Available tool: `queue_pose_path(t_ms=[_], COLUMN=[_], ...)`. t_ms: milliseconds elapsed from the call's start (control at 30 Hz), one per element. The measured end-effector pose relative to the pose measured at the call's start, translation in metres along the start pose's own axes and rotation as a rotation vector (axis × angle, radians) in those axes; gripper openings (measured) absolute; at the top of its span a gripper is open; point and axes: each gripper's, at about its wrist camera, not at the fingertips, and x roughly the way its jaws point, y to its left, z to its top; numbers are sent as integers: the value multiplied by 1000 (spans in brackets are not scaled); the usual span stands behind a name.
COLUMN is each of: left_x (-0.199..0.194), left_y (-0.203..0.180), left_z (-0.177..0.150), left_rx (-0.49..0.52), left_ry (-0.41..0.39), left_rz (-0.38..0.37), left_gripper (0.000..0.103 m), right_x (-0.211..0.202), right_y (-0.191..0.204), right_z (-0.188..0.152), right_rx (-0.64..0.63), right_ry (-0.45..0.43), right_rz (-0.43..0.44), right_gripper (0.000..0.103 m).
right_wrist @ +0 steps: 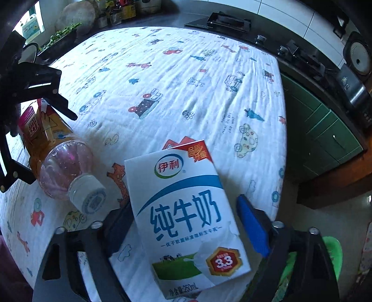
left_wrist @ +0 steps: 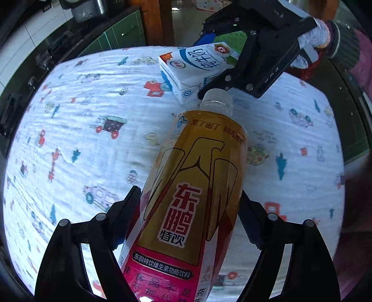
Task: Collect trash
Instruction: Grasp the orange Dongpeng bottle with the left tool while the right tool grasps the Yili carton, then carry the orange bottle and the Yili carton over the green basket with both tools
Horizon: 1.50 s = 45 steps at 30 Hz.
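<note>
A yellow drink bottle with a red label and white cap lies on its side on the cartoon-print tablecloth. My left gripper straddles its body, jaws wide, pads close beside its sides and not pressing. A white and blue milk carton lies flat just beyond the cap. My right gripper stands over the carton, which is between the fingers; a strip of cloth shows beside the blue pad. The right wrist view has the bottle at left inside the left gripper. The left wrist view shows the carton inside the right gripper.
The cloth-covered table ends close to the carton on the right, with green cabinets beyond. A black stove and a rice cooker stand on the counter behind. A green object is on the floor. A gloved hand holds the right gripper.
</note>
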Motion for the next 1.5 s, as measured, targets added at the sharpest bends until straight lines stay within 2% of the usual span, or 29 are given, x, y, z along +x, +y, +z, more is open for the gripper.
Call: queue_pose_path(t_ms=[233, 567, 633, 667, 800, 900, 1000, 1133, 1233, 1500], left_x=[3, 6, 6, 7, 4, -7, -18, -29, -25, -5], left_y=[-9, -23, -29, -29, -31, -38, -48, -57, -74, -97], left_z=[8, 19, 18, 19, 17, 12, 17, 32, 65, 118], left_rx=[-44, -68, -61, -59, -112, -138, -174, -204, -207, -245], left_ry=[27, 12, 0, 0, -18, -60, -93, -133, -168, -202], left_rz=[-2, -13, 6, 19, 46, 72, 65, 33, 14, -52], left_gripper=[79, 78, 77, 73, 71, 71, 70, 70, 70, 70], right_x=[-14, -47, -53, -56, -70, -82, -96, -112, -125, -135], right_y=[8, -1, -2, -2, -5, -10, -21, -40, -60, -130], right_z=[-14, -48, -54, -57, -69, -80, -97, -120, -143, -212], right_rx=[37, 219, 251, 265, 319, 358, 410, 488, 545, 749], right_ry=[-24, -90, -103, -112, -140, -167, -186, -207, -216, -211], right_rz=[-10, 10, 9, 10, 7, -7, -31, -69, -128, -260], right_gripper=[70, 68, 68, 67, 67, 67, 67, 67, 67, 68])
